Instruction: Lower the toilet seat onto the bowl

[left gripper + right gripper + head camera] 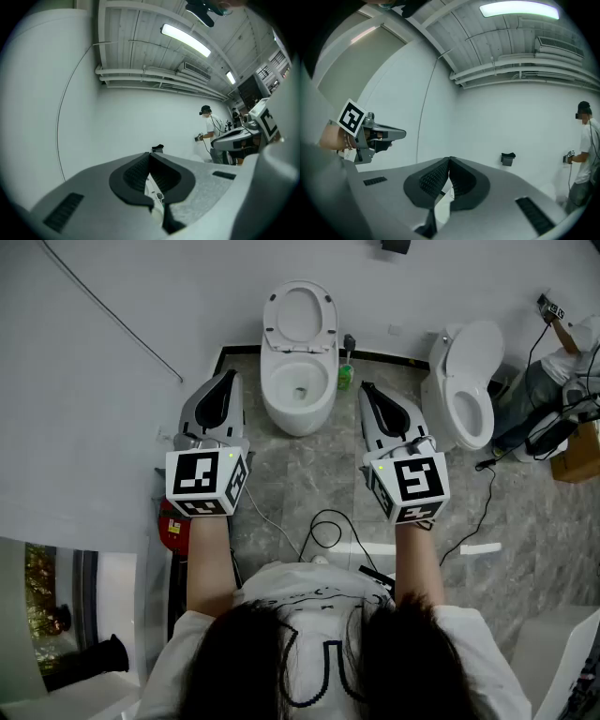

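Grey marbled floor [309, 474], white wall at the far side. Toilet seat [271, 324] is upright against that wall, far centre, not yet down on the bowl [269, 382]. Your left gripper [229, 377] and right gripper [366, 387] flank the bowl and touch nothing. Both sets of jaws are pressed together with nothing between them. Second toilet [469, 395] at far right.

Grey marbled floor [309, 474] lies under my left tool [228, 378] and right tool [367, 388], meeting a plain white wall [94, 409] ahead of them. Above them, long strip lights [185, 40] glow on a ribbed white ceiling [126, 28].
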Demonstrator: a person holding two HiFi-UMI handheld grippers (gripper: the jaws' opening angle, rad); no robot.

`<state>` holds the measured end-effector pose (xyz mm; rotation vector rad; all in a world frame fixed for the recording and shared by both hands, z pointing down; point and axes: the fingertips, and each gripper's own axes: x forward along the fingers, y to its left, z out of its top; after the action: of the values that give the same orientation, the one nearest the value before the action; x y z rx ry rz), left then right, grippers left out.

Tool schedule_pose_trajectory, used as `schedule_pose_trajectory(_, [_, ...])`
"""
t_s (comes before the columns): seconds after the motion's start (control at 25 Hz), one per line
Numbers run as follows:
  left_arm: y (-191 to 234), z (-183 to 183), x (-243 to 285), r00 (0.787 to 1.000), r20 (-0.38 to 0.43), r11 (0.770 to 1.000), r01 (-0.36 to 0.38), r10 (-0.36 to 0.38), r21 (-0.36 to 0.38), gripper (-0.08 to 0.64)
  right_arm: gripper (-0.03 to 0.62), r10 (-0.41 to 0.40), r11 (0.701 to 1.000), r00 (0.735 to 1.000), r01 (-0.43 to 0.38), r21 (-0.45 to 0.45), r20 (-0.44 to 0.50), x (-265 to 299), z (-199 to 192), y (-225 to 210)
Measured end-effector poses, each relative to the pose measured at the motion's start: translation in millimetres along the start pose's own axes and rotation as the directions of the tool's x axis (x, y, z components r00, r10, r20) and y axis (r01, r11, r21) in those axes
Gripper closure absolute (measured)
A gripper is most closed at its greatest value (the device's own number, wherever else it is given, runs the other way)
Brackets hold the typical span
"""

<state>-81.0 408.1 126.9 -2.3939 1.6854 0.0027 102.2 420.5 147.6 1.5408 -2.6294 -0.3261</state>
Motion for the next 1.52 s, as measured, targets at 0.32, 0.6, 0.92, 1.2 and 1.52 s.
schedule_pose_trajectory(0.32, [-21, -4, 6, 1.0, -0.016, 1.0, 0.006, -0.006, 0.001, 0.551, 0.565, 0.009, 1.0, 0.999, -0.009, 0.001, -0.032, -9, -14, -15])
schedule_pose_trajectory(0.6, [-25, -6, 19, 1.0, -0.011, 1.0, 0.011, -0.011, 0.006, 0.551, 0.565, 0.005, 0.998, 0.999, -0.003, 0.055, -0.039, -5, -25, -23])
schedule_pose_trajectory(0.92, [8, -25, 55, 0.999, -0.022, 0.999, -0.039, 0.038, -0.027, 0.551, 0.565, 0.002, 0.999, 0.998, 0.001, 0.054, -0.059, 32, -39, -40])
schedule_pose_trajectory(1.2, [33, -47, 115, 0.999, -0.034, 0.999, -0.016, 0.015, -0.032, 0.551, 0.565, -0.008, 0.999, 0.997, 0.012, 0.047, -0.074, 92, -56, -62])
schedule_pose_trajectory(1.52, [74, -78, 201, 0.997, -0.072, 0.999, 0.028, -0.031, -0.043, 0.551, 0.565, -0.036, 0.996, 0.994, 0.045, 0.079, -0.104, 181, -75, -94])
